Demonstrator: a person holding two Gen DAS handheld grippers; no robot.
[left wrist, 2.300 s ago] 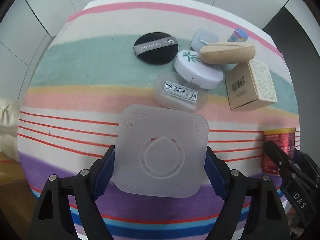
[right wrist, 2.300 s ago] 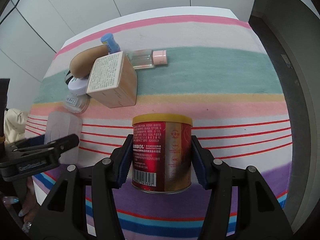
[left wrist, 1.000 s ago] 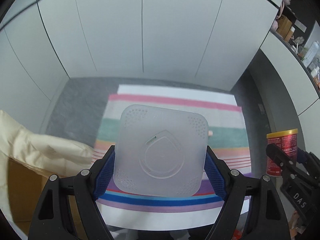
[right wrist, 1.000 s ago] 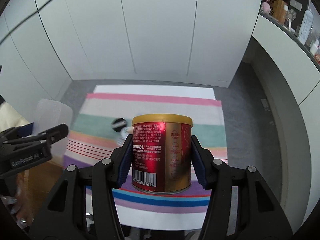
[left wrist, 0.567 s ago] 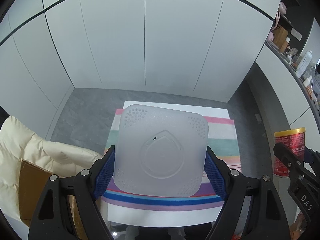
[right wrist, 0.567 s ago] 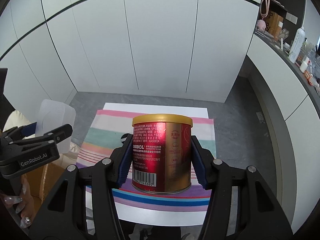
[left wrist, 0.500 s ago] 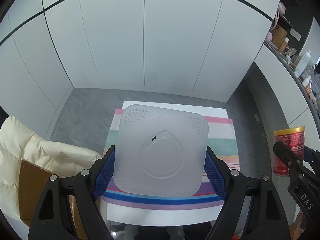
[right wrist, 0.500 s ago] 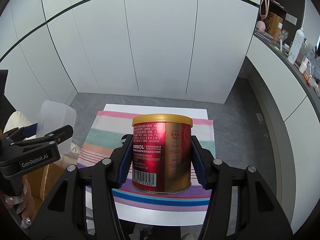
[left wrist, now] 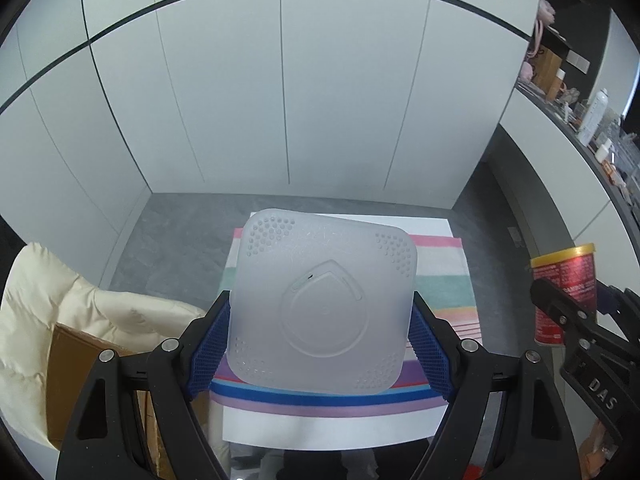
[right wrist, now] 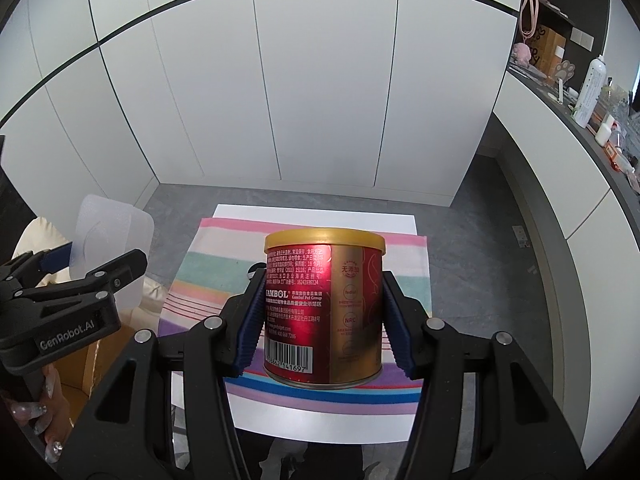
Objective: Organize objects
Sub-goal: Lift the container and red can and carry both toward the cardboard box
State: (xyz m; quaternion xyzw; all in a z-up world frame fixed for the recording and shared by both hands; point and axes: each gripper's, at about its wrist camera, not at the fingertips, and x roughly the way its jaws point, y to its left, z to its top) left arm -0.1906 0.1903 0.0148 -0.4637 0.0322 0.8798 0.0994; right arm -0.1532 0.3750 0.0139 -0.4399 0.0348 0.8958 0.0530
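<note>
My left gripper (left wrist: 322, 340) is shut on a frosted, square translucent plastic case (left wrist: 324, 304) with rounded corners, held high above the striped table (left wrist: 440, 280). My right gripper (right wrist: 322, 320) is shut on a red and gold Gambol can (right wrist: 324, 308), also held high over the table (right wrist: 212, 264). The can also shows at the right of the left wrist view (left wrist: 560, 288), and the case at the left of the right wrist view (right wrist: 112, 240). The other objects on the table are mostly hidden behind the held things.
The small table with its striped cloth stands far below on a grey floor (left wrist: 180, 232), in front of white cabinet doors (right wrist: 320, 100). A cream jacket over a cardboard box (left wrist: 72, 320) lies at the left. A counter with bottles (right wrist: 592, 100) runs along the right.
Both grippers have risen far above the table with the case and the can still held; in the last half second they rose only slightly.
</note>
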